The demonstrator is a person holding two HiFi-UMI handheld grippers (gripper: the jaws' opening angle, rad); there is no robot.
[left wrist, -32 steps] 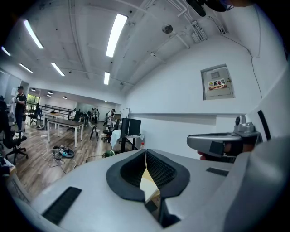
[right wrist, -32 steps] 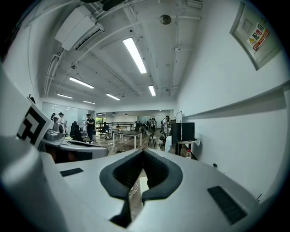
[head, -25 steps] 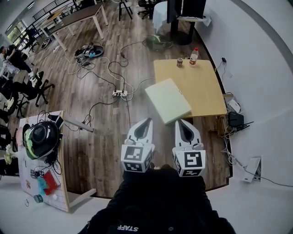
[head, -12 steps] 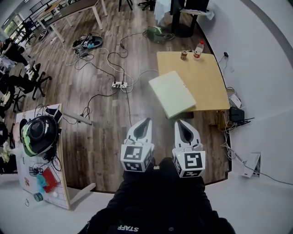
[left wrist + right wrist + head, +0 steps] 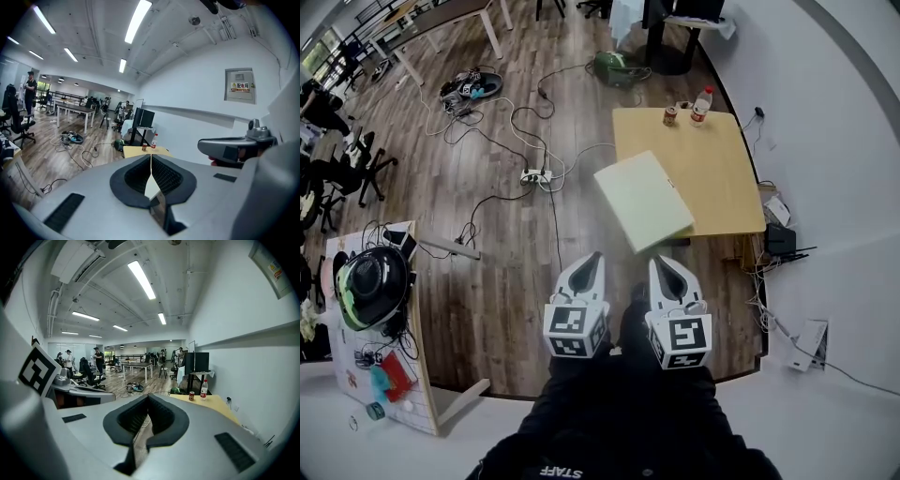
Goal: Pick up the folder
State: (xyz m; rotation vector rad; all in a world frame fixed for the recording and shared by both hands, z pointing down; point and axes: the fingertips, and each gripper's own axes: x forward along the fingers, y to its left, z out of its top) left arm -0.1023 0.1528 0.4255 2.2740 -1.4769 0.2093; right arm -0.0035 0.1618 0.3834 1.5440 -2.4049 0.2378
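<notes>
The folder (image 5: 644, 199) is a pale green flat rectangle lying on the yellow table (image 5: 717, 164), with its near corner overhanging the table's left front edge. My left gripper (image 5: 592, 258) and right gripper (image 5: 659, 262) hang side by side over the wooden floor, short of the folder and apart from it. Both are shut with nothing between the jaws. In the left gripper view the left gripper (image 5: 151, 157) points toward the far table (image 5: 143, 151). In the right gripper view the right gripper (image 5: 148, 397) has the table (image 5: 213, 405) to its right.
A bottle (image 5: 700, 105) and a can (image 5: 671, 114) stand at the table's far edge. A power strip (image 5: 532, 175) and cables trail over the floor to the left. A helmet (image 5: 367, 284) rests on a board at the left. A white wall runs along the right.
Both grippers have sunk a little and sit lower in the head view, still side by side and shut. The folder has not moved on the table.
</notes>
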